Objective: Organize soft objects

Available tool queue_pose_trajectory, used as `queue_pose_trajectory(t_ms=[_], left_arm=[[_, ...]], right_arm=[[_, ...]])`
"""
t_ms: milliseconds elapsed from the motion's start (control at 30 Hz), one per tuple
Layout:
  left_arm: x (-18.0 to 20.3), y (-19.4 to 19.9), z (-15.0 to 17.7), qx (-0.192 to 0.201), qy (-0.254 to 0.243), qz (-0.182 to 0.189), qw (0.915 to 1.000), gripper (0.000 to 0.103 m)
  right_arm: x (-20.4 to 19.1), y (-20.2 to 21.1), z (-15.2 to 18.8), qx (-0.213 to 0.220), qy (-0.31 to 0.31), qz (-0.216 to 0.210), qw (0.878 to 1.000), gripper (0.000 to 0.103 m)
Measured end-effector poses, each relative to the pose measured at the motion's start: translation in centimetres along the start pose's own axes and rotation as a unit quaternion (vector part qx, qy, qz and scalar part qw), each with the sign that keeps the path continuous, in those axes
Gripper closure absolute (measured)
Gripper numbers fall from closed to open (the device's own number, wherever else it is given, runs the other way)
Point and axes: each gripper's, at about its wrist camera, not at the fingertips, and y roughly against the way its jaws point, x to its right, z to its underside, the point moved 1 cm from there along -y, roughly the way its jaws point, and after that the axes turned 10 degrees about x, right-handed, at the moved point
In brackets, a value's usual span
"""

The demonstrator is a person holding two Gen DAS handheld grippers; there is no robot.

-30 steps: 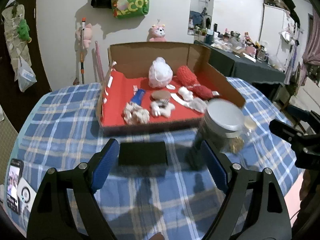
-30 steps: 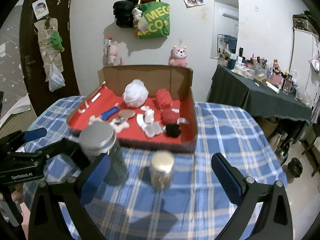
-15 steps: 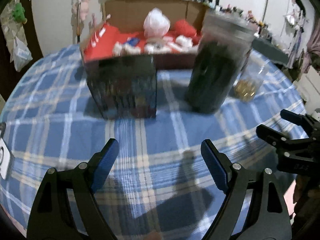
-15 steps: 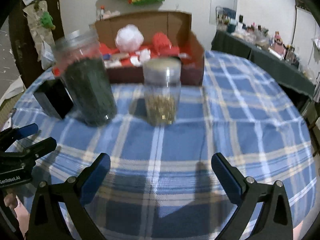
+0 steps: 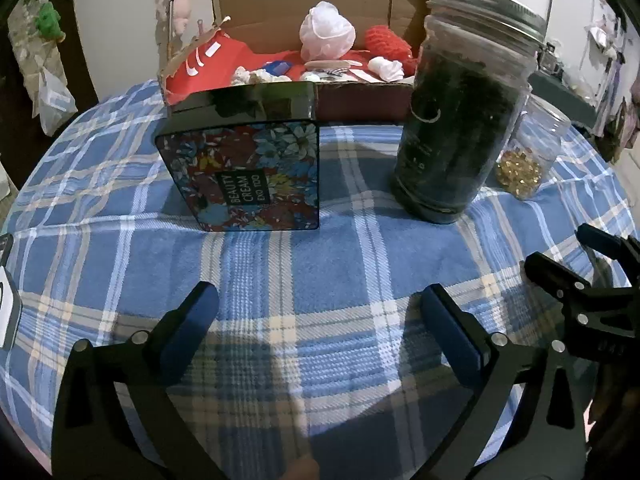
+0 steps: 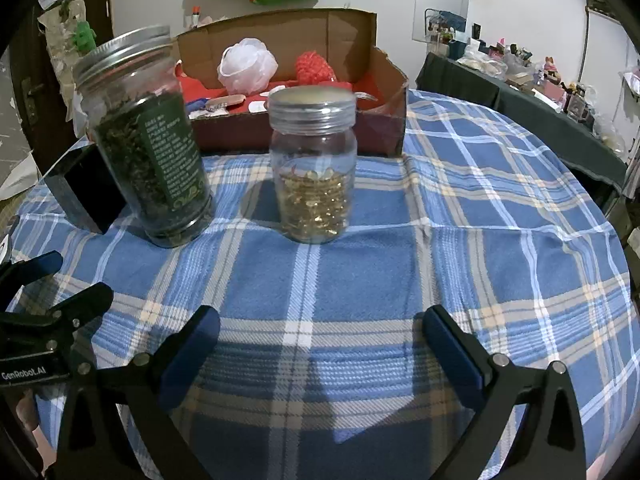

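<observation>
Now both claws, left claw (image 5: pixel 318 312) and right claw (image 6: pixel 320 334) (spread apart, empty), sit lower, facing the jars (image 6: pixel 314 164).

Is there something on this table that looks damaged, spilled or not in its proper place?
Nothing is spilled; both jars stand upright with lids on. The cardboard box has a torn, ragged front left corner, seen in the left wrist view. The soft items inside it lie scattered loosely, like the white pouf and the red one.

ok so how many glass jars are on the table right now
2. The tall dark-leaf jar stands at left beside the floral box; the smaller jar of gold bits stands to its right. Both are before the cardboard tray, which may hide more.
</observation>
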Motion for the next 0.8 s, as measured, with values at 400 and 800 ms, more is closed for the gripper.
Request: queue_pose_trajectory(t_ms=[400, 800], left_arm=[[-0.14, -0.20, -0.10, 0.002, 0.004, -0.007, 1.0000, 0.000], [-0.15, -0.21, -0.10, 0.003, 0.004, -0.006, 1.0000, 0.000]], right_arm=[[-0.06, 0.05, 0.07, 0.002, -0.004, 0.007, 1.000, 0.000], [-0.02, 0.05, 0.11, 0.002, -0.003, 0.007, 1.000, 0.000]])
